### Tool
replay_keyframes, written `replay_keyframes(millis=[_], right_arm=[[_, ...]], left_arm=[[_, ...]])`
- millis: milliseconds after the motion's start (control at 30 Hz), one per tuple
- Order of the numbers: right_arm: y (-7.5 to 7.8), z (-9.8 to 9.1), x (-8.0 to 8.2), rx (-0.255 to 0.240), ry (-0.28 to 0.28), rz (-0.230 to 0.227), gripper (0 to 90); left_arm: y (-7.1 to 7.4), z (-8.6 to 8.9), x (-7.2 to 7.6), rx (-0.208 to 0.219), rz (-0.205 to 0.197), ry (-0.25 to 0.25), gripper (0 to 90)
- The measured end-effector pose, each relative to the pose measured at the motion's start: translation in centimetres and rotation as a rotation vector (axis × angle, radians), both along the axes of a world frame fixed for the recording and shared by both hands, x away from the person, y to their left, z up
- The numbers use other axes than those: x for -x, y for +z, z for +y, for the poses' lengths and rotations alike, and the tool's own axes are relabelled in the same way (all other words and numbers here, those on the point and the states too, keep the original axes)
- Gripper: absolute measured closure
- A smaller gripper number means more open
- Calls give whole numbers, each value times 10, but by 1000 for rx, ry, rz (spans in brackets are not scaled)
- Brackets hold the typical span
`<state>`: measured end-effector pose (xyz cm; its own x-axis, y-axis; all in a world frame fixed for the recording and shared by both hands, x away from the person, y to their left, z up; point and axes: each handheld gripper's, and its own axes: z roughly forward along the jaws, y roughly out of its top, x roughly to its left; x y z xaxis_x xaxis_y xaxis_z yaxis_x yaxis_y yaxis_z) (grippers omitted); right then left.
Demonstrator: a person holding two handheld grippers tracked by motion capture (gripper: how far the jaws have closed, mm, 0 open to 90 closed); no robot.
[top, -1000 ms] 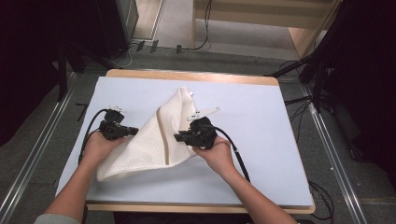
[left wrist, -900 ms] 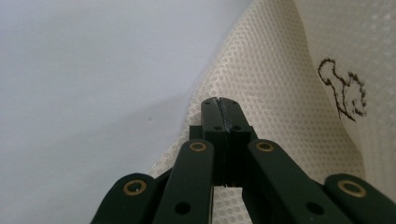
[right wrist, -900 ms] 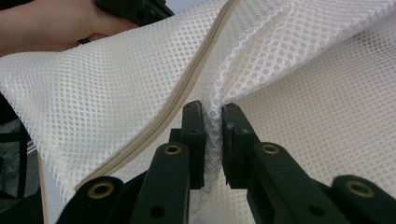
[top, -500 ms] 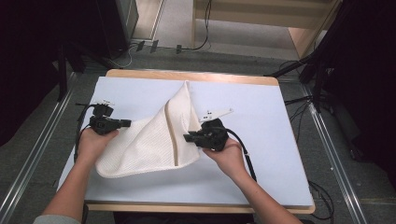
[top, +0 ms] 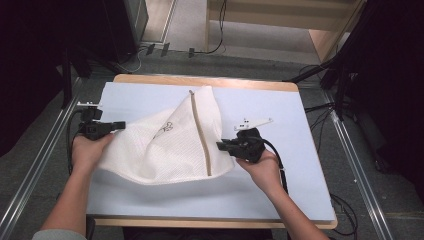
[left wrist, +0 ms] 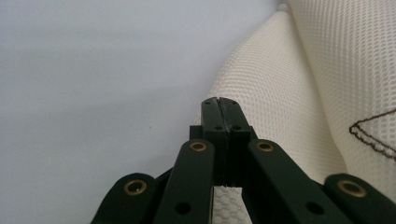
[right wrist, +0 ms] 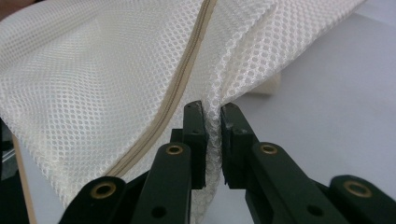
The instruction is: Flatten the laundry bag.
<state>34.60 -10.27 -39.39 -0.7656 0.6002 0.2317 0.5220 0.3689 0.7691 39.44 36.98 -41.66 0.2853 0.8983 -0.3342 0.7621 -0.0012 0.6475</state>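
Note:
A white mesh bag (top: 170, 145) with a beige zipper (top: 201, 132) and a small brown emblem hangs stretched above the pale blue table top (top: 280, 105). My left gripper (top: 119, 125) is shut on its left edge, and the mesh (left wrist: 289, 102) runs off from the tips. At the bag's right edge my right gripper (top: 220, 146) is shut on bunched mesh (right wrist: 212, 116), with the zipper (right wrist: 182, 88) just left of the jaws. The bag's far corner (top: 202, 90) rests on the table.
The blue mat lies on a wooden table whose rim (top: 200, 80) shows at the back. Metal rails (top: 360, 175) run along both sides. Cables (top: 220, 47) lie on the floor behind, and dark equipment stands at the left and right.
Both hands have moved apart, the left gripper outward to the left and the right one to the right. The bag has spread from a folded bundle into a wide taut sheet.

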Motion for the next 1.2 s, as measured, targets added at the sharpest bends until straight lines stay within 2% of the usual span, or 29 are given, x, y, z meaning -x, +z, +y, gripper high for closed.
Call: replay_keyframes(millis=[167, 267, 367, 467, 500, 567, 600, 667, 700, 767, 833, 1033, 1200], right_arm=[[-5, -19, 0, 11, -46, 6, 837], [-9, -33, 2, 30, -77, 14, 842], [-13, -47, 7, 30, -94, 31, 843], [-18, -59, 13, 41, -105, 46, 843], [-20, -61, 15, 38, -106, 55, 843], [-24, -66, 21, 45, -105, 65, 842], [-26, -67, 24, 46, -106, 73, 840], [-28, -68, 27, 50, -100, 81, 826], [-30, -68, 28, 53, -93, 82, 804], [-31, -68, 28, 56, -75, 77, 691], [-29, -68, 29, 46, -76, 70, 612], [-21, -71, 19, -6, -103, 24, 495], [-24, -63, -7, -6, -123, -4, 471]], left_arm=[[2, 7, 2, 0, -4, 27, 900], [2, 11, 8, 16, -3, 37, 900], [0, 11, 13, 15, 15, 15, 900], [0, 10, 17, 44, 30, -16, 900], [1, 9, 18, 53, 28, -43, 900], [4, 4, 21, 26, 0, -69, 892], [6, 3, 21, 21, -6, -80, 856], [10, -1, 20, -19, -36, -92, 798], [11, -3, 18, -26, -45, -96, 756], [12, -7, 11, -44, -44, -108, 674], [11, -10, 2, -37, -25, -117, 584], [9, -16, -15, -46, -6, -138, 511], [7, -19, -26, -44, -12, -139, 504]])
